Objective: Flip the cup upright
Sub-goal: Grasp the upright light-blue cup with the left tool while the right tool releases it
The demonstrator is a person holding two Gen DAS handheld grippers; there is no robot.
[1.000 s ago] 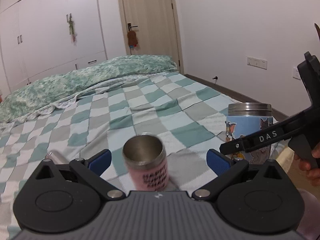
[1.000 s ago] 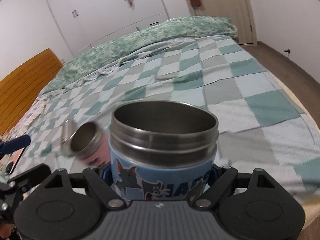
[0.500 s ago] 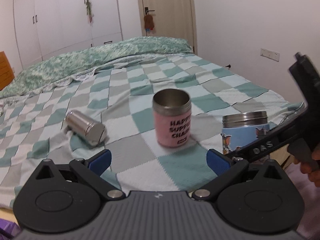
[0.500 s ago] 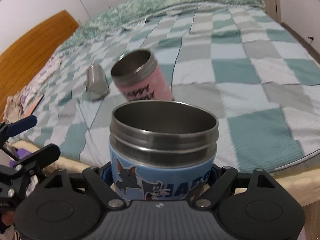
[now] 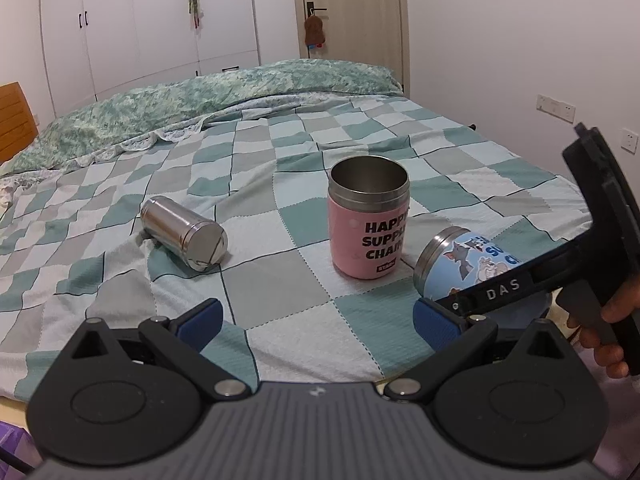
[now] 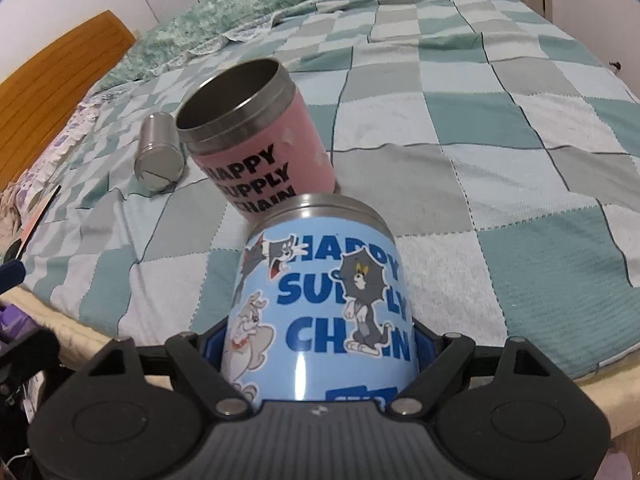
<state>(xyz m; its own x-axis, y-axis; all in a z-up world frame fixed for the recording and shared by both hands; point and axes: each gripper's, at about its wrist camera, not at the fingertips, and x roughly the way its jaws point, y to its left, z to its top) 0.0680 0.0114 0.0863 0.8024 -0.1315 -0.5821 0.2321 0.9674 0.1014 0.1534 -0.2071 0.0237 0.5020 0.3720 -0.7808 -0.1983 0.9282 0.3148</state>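
Observation:
My right gripper (image 6: 316, 344) is shut on a blue cartoon cup (image 6: 320, 304) and holds it tipped forward, its steel rim pointing at the bed; in the left wrist view the blue cup (image 5: 464, 260) lies tilted, mouth to the left. A pink cup (image 5: 368, 224) stands upright, mouth up, mid-bed; it shows just beyond the blue cup in the right wrist view (image 6: 256, 136). A bare steel cup (image 5: 184, 236) lies on its side to the left. My left gripper (image 5: 316, 320) is open and empty, back from the pink cup.
The cups rest on a checked green and grey blanket (image 5: 280, 288) over a bed. A wooden headboard (image 6: 52, 76) is at the left. White wardrobes (image 5: 140, 28) and a door (image 5: 352, 16) stand behind. The bed edge (image 6: 580, 380) runs near my right gripper.
My right gripper has tipped the blue cup from upright to lying forward toward the bed. My left gripper has drawn back from the pink cup, which stands where it was.

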